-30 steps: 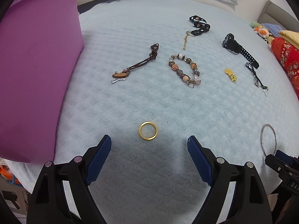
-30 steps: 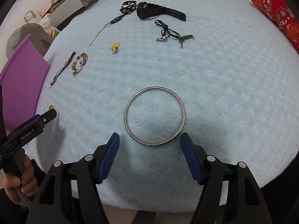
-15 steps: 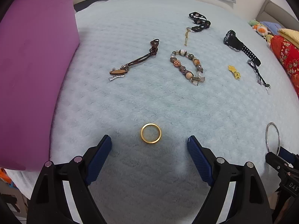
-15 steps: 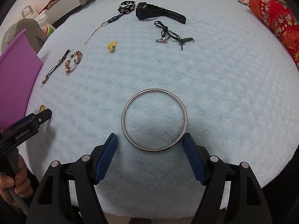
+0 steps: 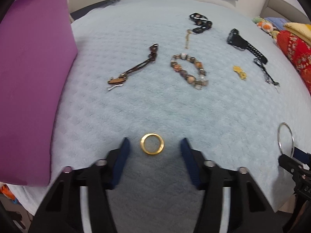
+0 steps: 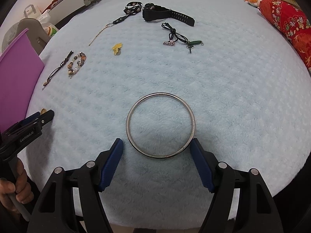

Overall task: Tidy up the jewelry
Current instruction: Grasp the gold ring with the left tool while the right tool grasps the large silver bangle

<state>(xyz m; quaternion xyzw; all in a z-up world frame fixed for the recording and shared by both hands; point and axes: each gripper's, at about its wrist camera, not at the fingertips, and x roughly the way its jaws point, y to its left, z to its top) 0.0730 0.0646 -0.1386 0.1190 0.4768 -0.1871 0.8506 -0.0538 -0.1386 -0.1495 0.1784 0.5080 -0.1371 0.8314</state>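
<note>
A gold ring (image 5: 152,143) lies flat on the pale blue blanket (image 5: 155,106), between the blue pads of my left gripper (image 5: 154,145); the jaws are open and do not touch it. A silver bangle (image 6: 160,125) lies flat in front of my right gripper (image 6: 157,143), which is open with a pad at each side of the bangle's near rim. The bangle also shows in the left wrist view (image 5: 285,139). Further back lie a beaded bracelet (image 5: 187,70), a brown cord pendant (image 5: 134,68), a black watch (image 5: 245,43), a yellow charm (image 5: 240,71) and a black cord necklace (image 6: 178,36).
A purple box lid (image 5: 33,77) stands along the left edge of the blanket. A black chain strap (image 5: 200,24) lies at the back. A red patterned cushion (image 6: 287,25) and plush toys sit at the right. The left gripper's tip (image 6: 37,119) shows in the right wrist view.
My left gripper's jaws have narrowed around the gold ring and moved closer to it. My right gripper has come a little closer to the bangle.
</note>
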